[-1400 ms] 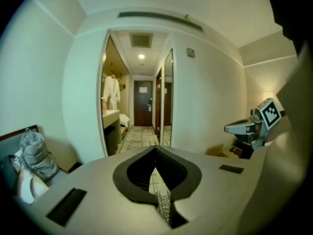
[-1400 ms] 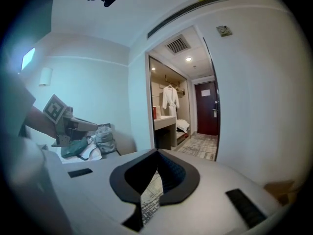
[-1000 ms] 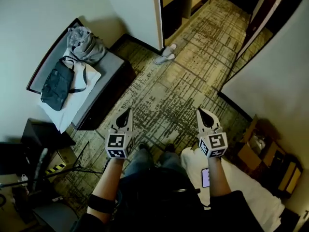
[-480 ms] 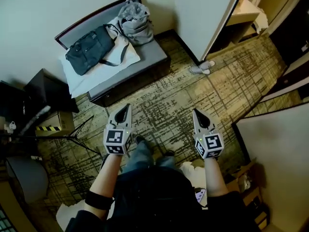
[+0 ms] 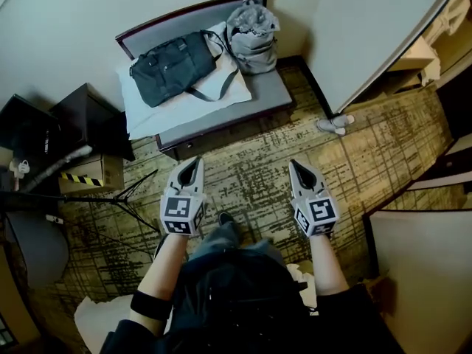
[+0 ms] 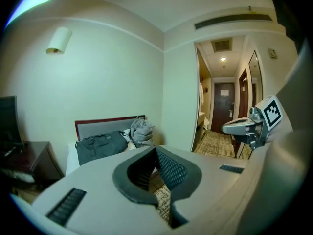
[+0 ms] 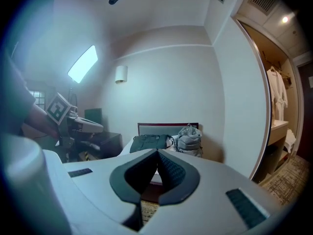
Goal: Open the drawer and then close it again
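Drawer lines are not plain in any view. I judge the likeliest spot to be the dark front [image 5: 221, 133] under the padded top of the bench [image 5: 273, 91], straight ahead of the person, though no handle or seam can be made out. The dark cabinet [image 5: 81, 116] to the left might hold it instead.

The left gripper [image 5: 192, 169] and the right gripper [image 5: 299, 172] are held side by side over the carpet [image 5: 251, 175], well apart from the bench and both pointing toward it. That fits a person facing the furniture before reaching. Each gripper view shows its jaws pressed together with nothing between them, which suits carrying them idle, since nothing is within reach to take hold of.

A dark bag [image 5: 173, 66] lies on a white cloth [image 5: 147, 98] on the bench, and a grey sack [image 5: 253, 28] stands just beside it. These load only the top, so the front below should stay free to pull.
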The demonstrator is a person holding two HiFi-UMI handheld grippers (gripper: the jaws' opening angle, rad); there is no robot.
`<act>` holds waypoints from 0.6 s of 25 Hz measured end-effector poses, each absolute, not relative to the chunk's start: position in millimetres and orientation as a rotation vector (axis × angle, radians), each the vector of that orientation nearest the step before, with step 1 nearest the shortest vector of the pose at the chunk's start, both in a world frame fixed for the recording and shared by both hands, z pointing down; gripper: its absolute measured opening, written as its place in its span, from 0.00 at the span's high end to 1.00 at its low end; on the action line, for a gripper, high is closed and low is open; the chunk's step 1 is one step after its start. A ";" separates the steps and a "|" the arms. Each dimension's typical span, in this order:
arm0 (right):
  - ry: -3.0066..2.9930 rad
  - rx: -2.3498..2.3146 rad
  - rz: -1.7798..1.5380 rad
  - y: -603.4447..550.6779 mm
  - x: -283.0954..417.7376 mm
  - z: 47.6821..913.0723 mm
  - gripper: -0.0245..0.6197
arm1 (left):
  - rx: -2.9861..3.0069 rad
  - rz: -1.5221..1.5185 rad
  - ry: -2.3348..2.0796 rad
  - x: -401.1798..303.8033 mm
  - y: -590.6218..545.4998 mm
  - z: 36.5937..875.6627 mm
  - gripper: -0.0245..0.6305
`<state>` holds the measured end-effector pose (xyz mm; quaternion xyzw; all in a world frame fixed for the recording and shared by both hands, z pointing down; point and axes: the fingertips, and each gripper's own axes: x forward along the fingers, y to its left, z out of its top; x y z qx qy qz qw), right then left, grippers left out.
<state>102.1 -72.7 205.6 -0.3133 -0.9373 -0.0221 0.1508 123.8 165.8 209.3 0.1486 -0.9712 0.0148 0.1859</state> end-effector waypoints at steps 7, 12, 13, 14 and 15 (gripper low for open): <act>-2.673 -0.996 -0.098 -6.4 58.7 194.0 0.95 | 0.398 0.022 -2.748 94.4 209.7 205.7 0.96; -2.665 -1.023 -0.124 -5.3 33.9 192.6 0.95 | 0.391 0.010 -2.738 75.2 205.8 206.9 0.96; -2.657 -1.035 -0.113 -5.0 28.8 189.0 0.95 | 0.386 0.007 -2.737 71.5 202.6 208.1 0.96; -2.647 -1.048 -0.096 -5.3 23.1 185.6 0.95 | 0.376 0.004 -2.737 68.0 199.4 209.8 0.96; -2.638 -1.061 -0.086 -7.7 16.5 185.9 0.95 | 0.362 0.003 -2.737 64.0 196.2 211.6 0.96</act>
